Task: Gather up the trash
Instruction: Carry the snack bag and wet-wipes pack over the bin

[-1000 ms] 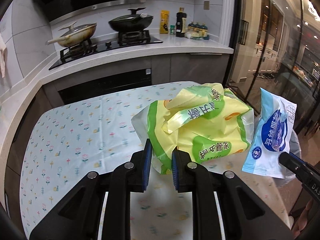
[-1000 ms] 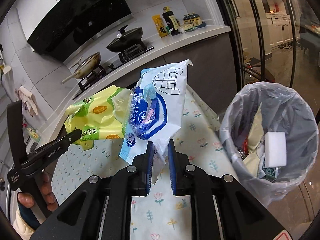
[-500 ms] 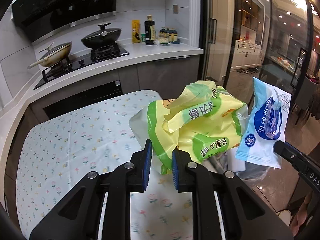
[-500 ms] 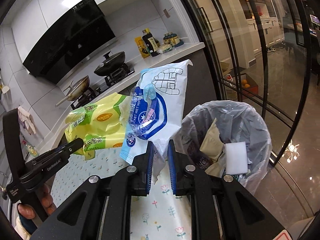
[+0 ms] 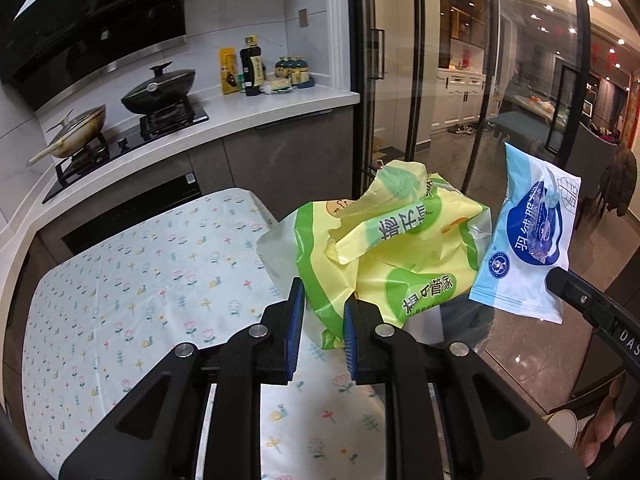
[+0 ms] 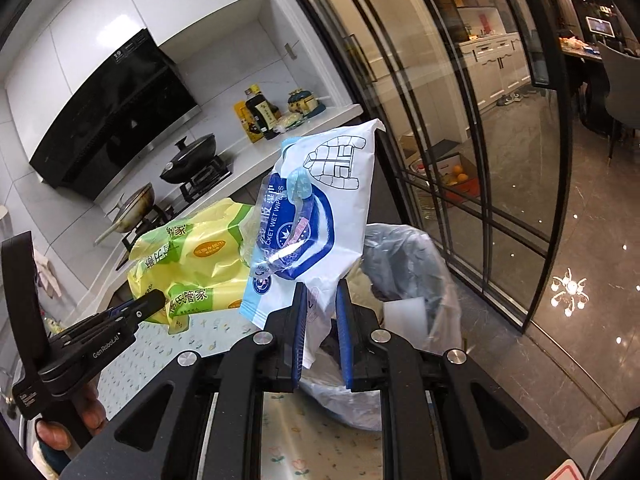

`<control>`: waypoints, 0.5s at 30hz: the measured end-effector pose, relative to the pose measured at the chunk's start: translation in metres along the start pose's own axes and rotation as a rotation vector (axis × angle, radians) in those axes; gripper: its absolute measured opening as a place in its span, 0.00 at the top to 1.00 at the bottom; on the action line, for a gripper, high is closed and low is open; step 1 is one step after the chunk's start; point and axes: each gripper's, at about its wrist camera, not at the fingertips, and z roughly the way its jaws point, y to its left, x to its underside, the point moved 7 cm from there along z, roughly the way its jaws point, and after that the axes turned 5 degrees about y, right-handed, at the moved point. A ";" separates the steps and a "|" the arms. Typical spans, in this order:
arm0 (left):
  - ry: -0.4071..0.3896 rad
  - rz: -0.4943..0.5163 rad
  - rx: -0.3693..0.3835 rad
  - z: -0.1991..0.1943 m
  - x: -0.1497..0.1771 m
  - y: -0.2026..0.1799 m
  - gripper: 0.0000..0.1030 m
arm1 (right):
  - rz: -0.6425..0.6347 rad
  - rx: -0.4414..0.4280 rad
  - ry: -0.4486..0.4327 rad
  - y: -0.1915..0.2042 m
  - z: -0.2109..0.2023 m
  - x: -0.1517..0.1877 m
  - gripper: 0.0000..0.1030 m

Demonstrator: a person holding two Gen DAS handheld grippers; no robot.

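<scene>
My left gripper point(image 5: 322, 322) is shut on a crumpled yellow-green plastic bag point(image 5: 392, 248) and holds it in the air past the table's right edge. My right gripper point(image 6: 320, 332) is shut on a blue-white wet-wipes packet point(image 6: 316, 224), held upright over the trash bin point(image 6: 416, 264). The bin has a clear liner and holds paper scraps and a white block. The packet also shows in the left wrist view point(image 5: 528, 236), to the right of the bag. The bag also shows in the right wrist view point(image 6: 192, 260), left of the packet.
The table with a floral cloth point(image 5: 132, 280) lies below and left. A counter with a stove, two pans point(image 5: 160, 88) and bottles point(image 5: 252, 68) runs along the back wall. Glass sliding doors point(image 6: 460, 140) stand right behind the bin.
Both grippers have moved right with their loads, off the table's edge. The packet now hangs over the bin, which sits closer and lower in the right wrist view.
</scene>
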 end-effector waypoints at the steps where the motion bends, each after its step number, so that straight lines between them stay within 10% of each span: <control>1: 0.001 0.004 0.003 0.002 0.000 -0.005 0.83 | 0.004 0.003 -0.002 -0.005 -0.001 -0.001 0.86; 15: 0.051 0.050 0.023 0.032 -0.001 -0.057 0.83 | 0.051 0.034 0.002 -0.051 0.000 -0.006 0.86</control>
